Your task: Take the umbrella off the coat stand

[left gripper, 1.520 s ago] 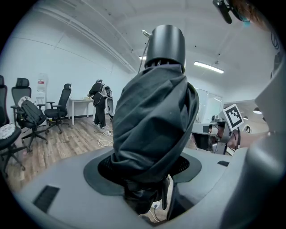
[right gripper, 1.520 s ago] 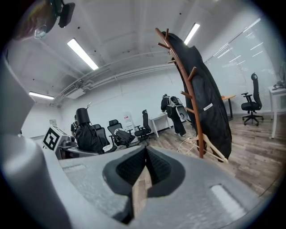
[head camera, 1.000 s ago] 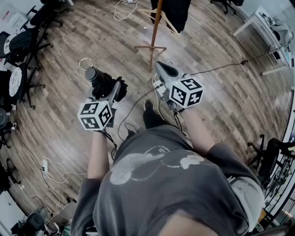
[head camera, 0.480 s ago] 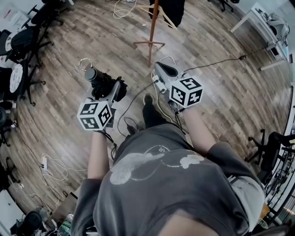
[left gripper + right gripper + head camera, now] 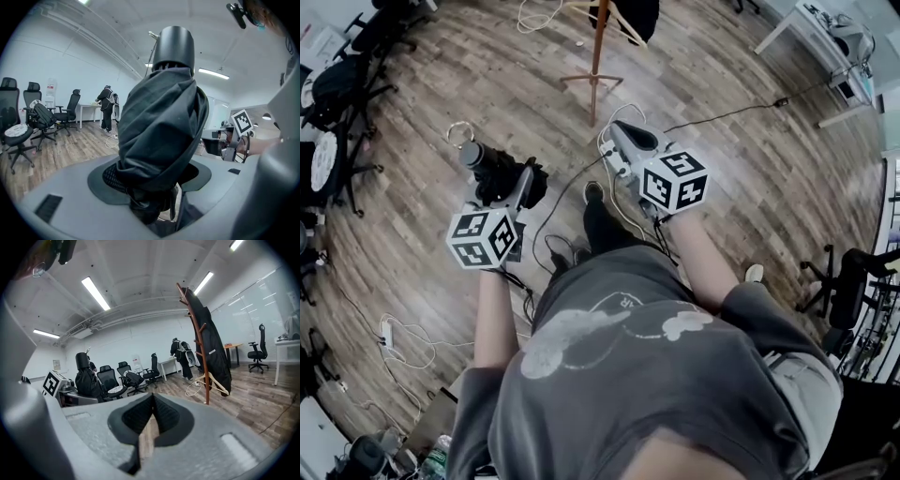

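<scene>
**Umbrella off the stand, held by its cloth alone**

The folded black umbrella (image 5: 492, 169) sits left of centre in the head view. It is already off the coat stand (image 5: 596, 52), which rises at the top of the frame, well apart from it. The left gripper (image 5: 517, 187) has its jaws set fairly wide and pressed on the bunched canopy, with the handle (image 5: 173, 47) pointing up and away. The right gripper (image 5: 622, 141), right of centre, carries nothing, and its jaws meet.

The hold looks like the weak point. The jaws bite soft folds, so a jolt could let the bundle slide or twist out. The wrist loop (image 5: 459, 131) at the handle's end could catch on something in passing. Cables (image 5: 572, 192) trail over the wood floor beside the person's shoe (image 5: 602, 220); a foot caught there could jerk the load loose. With the right jaws together, no second grip stands ready.
</scene>
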The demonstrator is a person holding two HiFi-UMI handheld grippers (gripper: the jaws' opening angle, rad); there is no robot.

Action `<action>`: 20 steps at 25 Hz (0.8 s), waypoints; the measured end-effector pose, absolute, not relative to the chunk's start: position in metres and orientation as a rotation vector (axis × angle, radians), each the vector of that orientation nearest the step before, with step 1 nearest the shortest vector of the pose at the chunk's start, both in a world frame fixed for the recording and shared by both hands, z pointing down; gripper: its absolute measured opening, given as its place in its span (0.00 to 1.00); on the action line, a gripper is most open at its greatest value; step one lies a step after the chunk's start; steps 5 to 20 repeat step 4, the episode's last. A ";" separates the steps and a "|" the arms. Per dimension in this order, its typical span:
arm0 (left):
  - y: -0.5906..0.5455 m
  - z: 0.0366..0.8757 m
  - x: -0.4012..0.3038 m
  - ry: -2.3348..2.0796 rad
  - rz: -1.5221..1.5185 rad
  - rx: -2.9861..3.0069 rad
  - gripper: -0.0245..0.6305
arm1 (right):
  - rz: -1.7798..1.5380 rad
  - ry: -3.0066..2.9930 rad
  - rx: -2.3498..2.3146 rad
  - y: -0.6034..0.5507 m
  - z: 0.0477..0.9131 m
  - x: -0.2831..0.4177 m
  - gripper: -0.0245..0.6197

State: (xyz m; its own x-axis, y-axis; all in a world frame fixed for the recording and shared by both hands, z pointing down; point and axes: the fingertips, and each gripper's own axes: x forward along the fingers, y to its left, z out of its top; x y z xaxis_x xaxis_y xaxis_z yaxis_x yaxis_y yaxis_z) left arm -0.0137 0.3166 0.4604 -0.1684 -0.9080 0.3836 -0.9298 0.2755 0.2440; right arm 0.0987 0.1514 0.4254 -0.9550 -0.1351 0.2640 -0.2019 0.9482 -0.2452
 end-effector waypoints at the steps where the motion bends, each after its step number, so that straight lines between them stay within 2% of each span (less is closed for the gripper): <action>1: 0.320 0.461 -0.012 -2.094 0.066 1.653 0.46 | 0.393 -2.856 0.250 0.154 0.425 0.101 0.03; 20: 0.327 0.463 -0.005 -2.085 0.059 1.651 0.46 | 0.381 -2.853 0.248 0.161 0.424 0.106 0.04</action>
